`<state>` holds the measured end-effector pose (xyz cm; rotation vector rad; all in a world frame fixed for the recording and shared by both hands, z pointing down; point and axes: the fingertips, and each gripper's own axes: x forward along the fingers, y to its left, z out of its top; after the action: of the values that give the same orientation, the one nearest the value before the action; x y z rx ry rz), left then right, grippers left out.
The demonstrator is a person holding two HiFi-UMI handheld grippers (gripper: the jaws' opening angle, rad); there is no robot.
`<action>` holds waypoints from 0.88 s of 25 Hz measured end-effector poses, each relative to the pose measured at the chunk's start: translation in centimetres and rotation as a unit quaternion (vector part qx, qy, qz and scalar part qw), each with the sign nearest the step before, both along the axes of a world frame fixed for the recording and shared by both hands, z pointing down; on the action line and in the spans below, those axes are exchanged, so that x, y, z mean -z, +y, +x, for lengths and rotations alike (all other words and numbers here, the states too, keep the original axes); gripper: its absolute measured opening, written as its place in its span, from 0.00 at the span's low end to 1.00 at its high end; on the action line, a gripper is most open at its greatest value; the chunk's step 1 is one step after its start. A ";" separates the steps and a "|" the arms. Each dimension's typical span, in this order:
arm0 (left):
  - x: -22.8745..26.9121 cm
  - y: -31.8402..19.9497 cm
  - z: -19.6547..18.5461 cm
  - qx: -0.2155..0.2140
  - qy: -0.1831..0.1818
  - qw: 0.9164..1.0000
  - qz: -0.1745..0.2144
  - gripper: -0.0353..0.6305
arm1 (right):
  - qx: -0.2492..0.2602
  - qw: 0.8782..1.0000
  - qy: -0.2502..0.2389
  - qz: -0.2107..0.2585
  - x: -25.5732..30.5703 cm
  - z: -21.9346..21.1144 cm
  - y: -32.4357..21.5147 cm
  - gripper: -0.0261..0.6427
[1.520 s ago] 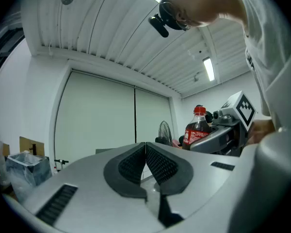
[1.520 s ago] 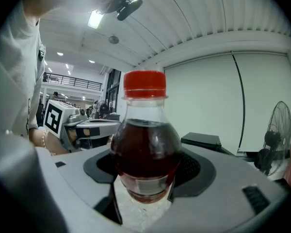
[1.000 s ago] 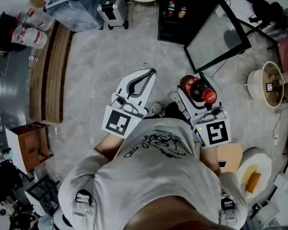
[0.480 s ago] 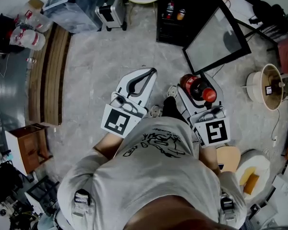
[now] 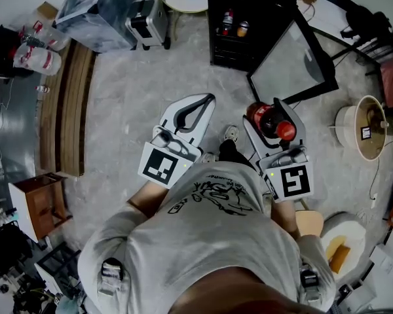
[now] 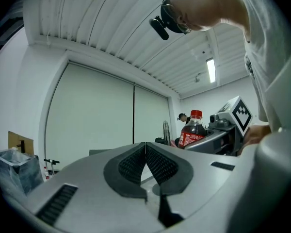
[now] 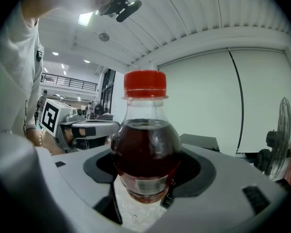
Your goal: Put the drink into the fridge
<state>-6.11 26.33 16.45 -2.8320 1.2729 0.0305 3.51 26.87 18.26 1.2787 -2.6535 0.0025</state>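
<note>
A: Got bottle (image 5: 268,118)? Where vs fridge (image 5: 249,12)?

B: Short of fridge, out in front of its open door (image 5: 291,54), not yet inside. Carried roughly cap-up. Dark drink, red cap.

A: Risks from here?

B: Could clip door edge going in, with door swung out close to the path. Could knock over drinks (image 5: 234,23) already inside fridge if pushed in too deep. Could also slip: round smooth body, gripped low, so likely top-heavy on any fast swing.

A: Tongs?

B: Right gripper (image 7: 146,161): spread wide, pads pressing both sides of bottle's lower body, so gripping, not slack. Left gripper (image 6: 145,147): closed tip to tip, nothing between, touching nothing. Also short of fridge, farther from door than bottle.

A: Use left for door, then?

B: Probably fine as a pusher. Would need opening first for any hold.
</note>
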 end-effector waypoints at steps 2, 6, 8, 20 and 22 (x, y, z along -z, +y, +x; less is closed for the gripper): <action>0.2 -1.4 0.9 0.001 -0.001 1.000 0.001 0.09 | 0.001 1.000 -0.001 -0.001 0.0 0.9 -1.4 0.51; 0.6 -3.9 2.8 0.004 -0.003 1.000 0.001 0.09 | 0.004 1.000 -0.004 -0.003 0.2 2.8 -3.9 0.51; 0.7 -5.0 3.9 0.006 -0.003 1.000 0.000 0.09 | 0.006 1.000 -0.005 -0.003 0.2 3.8 -5.0 0.51; 0.4 -10.8 9.5 0.022 -0.013 1.000 -0.003 0.09 | 0.026 1.000 -0.008 -0.007 -0.2 9.2 -10.9 0.51; 0.3 -11.5 9.9 0.028 -0.012 1.000 -0.006 0.09 | 0.030 0.999 -0.013 -0.010 -0.2 9.5 -11.7 0.51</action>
<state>3.82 14.84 16.15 -2.7975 1.3506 -0.0127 13.00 15.20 18.44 1.2007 -2.7051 0.0384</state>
